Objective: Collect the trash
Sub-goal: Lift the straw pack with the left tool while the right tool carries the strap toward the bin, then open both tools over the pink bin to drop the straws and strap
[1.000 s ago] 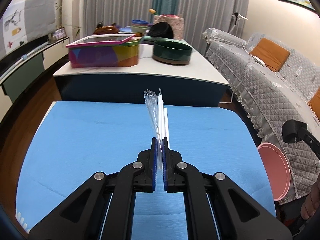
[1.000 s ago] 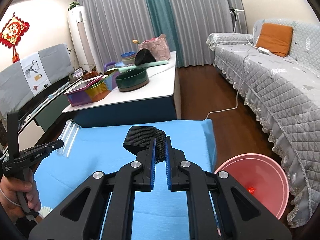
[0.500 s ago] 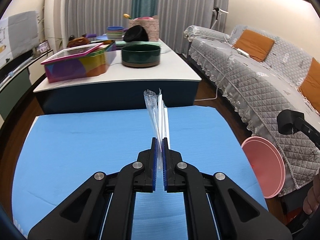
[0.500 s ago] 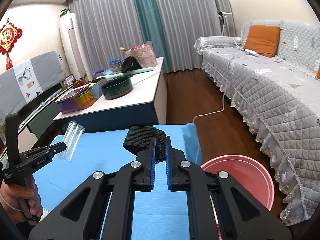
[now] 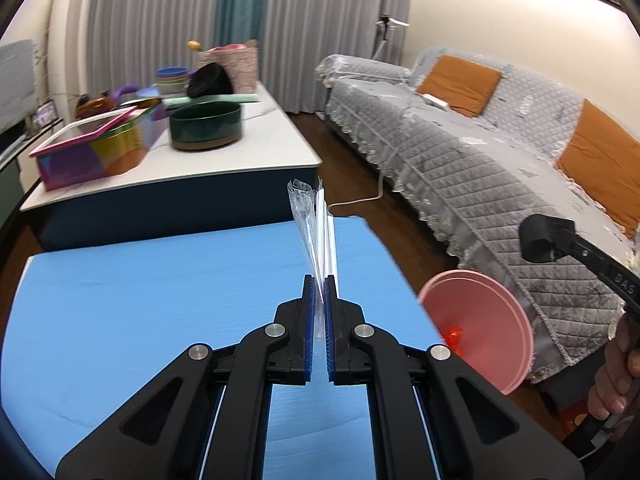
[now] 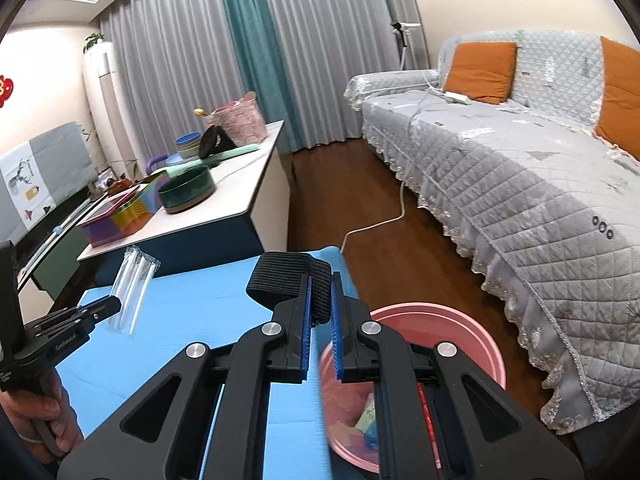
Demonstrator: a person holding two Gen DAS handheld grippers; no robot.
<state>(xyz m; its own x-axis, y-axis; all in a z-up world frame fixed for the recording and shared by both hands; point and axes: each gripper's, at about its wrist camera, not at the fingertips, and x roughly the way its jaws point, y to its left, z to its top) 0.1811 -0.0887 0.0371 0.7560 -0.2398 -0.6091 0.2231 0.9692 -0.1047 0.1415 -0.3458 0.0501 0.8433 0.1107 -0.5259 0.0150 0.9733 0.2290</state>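
Straws (image 5: 318, 236) in a clear wrapper stand clamped between the blue pads of our left gripper (image 5: 319, 312), their long axis running straight out along the fingers, free ends pointing up and away over the blue table (image 5: 140, 296). From the right wrist view we see what that camera cannot: the same straws (image 6: 132, 288) tilt upward from the left gripper (image 6: 105, 307), held in the air above the table's (image 6: 192, 312) left part, well apart from the pink bin (image 6: 472, 332). Our right gripper (image 6: 320, 312) is closed on a black band (image 6: 290, 280), a wide elastic loop whose roll lies crosswise to the fingers and sticks out left of them, near the bin's rim. Only this view looks down into the bin, where coloured scraps lie. The left wrist view shows the bin (image 5: 492, 320) nearly edge-on beside the table's right edge, with the band (image 5: 544, 240) and right gripper (image 5: 568, 246) above it.
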